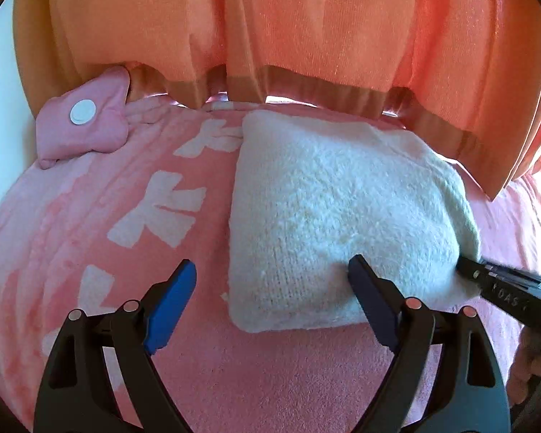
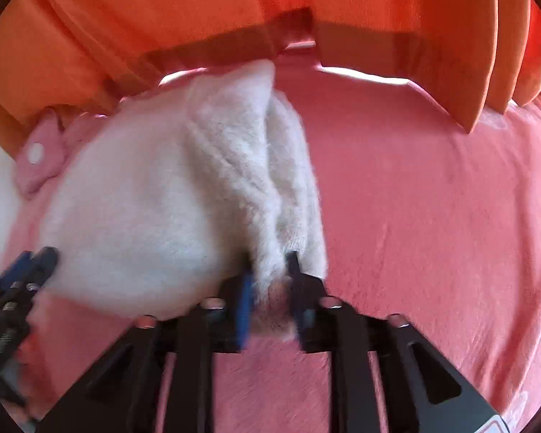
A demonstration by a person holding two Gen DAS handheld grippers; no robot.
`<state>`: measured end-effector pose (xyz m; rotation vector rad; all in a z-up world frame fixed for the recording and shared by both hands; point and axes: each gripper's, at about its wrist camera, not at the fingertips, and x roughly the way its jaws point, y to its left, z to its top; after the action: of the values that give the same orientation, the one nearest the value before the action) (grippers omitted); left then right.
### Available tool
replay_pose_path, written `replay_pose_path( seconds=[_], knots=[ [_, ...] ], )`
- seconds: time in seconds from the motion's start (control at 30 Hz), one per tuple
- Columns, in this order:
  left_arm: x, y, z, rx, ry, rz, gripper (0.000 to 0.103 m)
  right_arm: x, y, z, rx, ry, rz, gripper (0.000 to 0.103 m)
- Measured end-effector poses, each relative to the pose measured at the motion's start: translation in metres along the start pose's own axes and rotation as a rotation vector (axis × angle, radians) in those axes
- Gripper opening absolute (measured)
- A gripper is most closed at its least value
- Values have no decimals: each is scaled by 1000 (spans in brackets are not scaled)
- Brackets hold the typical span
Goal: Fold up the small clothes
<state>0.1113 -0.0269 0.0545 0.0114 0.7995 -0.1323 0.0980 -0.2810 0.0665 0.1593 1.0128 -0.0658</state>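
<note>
A folded white fuzzy knit garment [image 1: 342,216] lies on a pink towel-covered surface [image 1: 234,368]. My left gripper [image 1: 274,274] is open, its jaws astride the garment's near left corner, holding nothing. In the left wrist view the right gripper [image 1: 501,288] reaches in at the garment's right edge. In the right wrist view my right gripper [image 2: 270,281] is shut on the near right edge of the white garment [image 2: 144,216], whose folded layers bunch up between the fingers. The left gripper [image 2: 21,274] shows at the left.
An orange curtain [image 1: 288,29] hangs along the far edge of the surface. A small pink cloth item with a white round button [image 1: 83,126] lies at the far left. The pink towel has white printed characters [image 1: 162,209] left of the garment.
</note>
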Motion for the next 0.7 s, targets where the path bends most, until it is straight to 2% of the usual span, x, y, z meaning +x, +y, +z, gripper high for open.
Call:
replay_pose_path(
  seconds=[0.03,0.1,0.17,0.23,0.3,0.37,0.53,0.7],
  knots=[
    [-2,-1,-1,7,-7,11,85,-14,2,0,2,-30,3,24],
    [-8,-1,-4,15,-25,26,86,-44,4,-6,18,-111,3,32],
    [-16,-1,-8,20,-39,46,88,-69,10,-20,2,-182,-16,52],
    [-24,0,-16,23,-39,68,88,-77,15,-33,-18,-196,-37,53],
    [-29,1,-22,22,-31,86,88,-77,17,-49,-37,-174,-52,54],
    [-36,5,-29,6,-31,97,88,-76,14,-65,-21,-158,-59,66],
    [-54,16,-56,-56,-26,109,88,-68,18,-108,11,-105,-86,68],
    [-61,11,-81,-61,-10,118,88,-66,24,-132,-24,-149,-138,70]
  ],
)
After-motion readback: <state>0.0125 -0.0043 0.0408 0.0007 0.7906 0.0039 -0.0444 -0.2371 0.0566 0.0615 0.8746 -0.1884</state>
